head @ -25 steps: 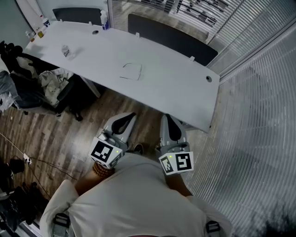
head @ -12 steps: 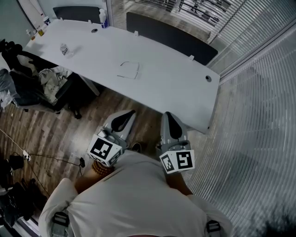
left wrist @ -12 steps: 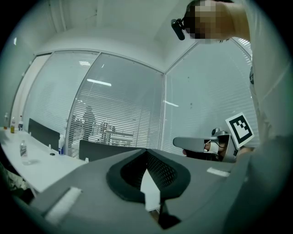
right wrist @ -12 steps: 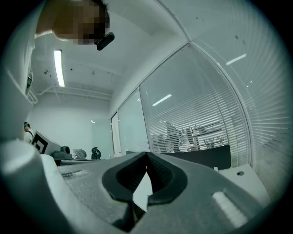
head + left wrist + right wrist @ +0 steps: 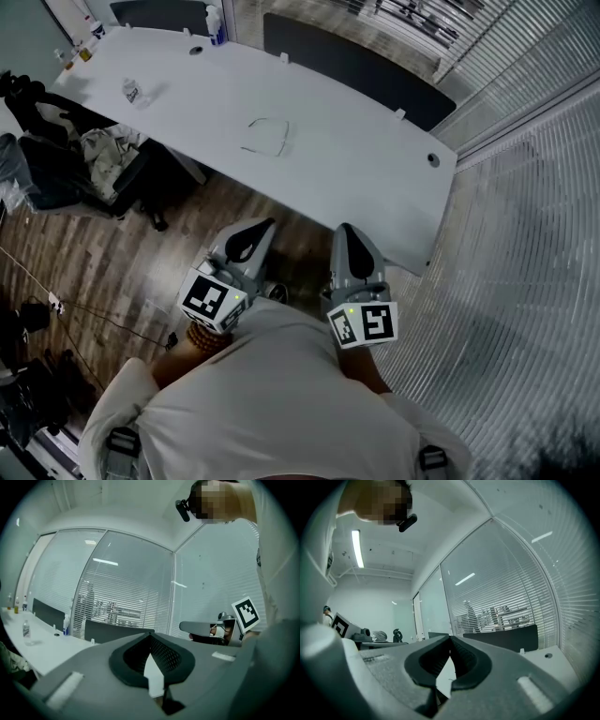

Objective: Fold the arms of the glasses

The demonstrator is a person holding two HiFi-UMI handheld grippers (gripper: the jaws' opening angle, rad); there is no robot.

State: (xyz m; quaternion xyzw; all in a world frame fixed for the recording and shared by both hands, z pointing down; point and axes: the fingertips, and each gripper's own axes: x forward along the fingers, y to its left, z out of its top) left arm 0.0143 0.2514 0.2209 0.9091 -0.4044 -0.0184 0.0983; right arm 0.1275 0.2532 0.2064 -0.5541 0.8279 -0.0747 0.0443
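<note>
The head view looks steeply down over the left gripper (image 5: 262,227) and right gripper (image 5: 345,231), both short of the white surface (image 5: 356,159). Both gripper views face level across that surface, sharing the blinds (image 5: 117,609) beyond it.

Right tool (image 5: 450,640), jaws together, faces the white desk (image 5: 560,658)

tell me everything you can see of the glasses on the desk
The glasses are a thin, dark wire-like outline lying flat near the middle of the white desk, arms apparently unfolded so the shape reads as an open loop. Lenses and material are too small to judge. Nothing touches them but the desk top.
</note>
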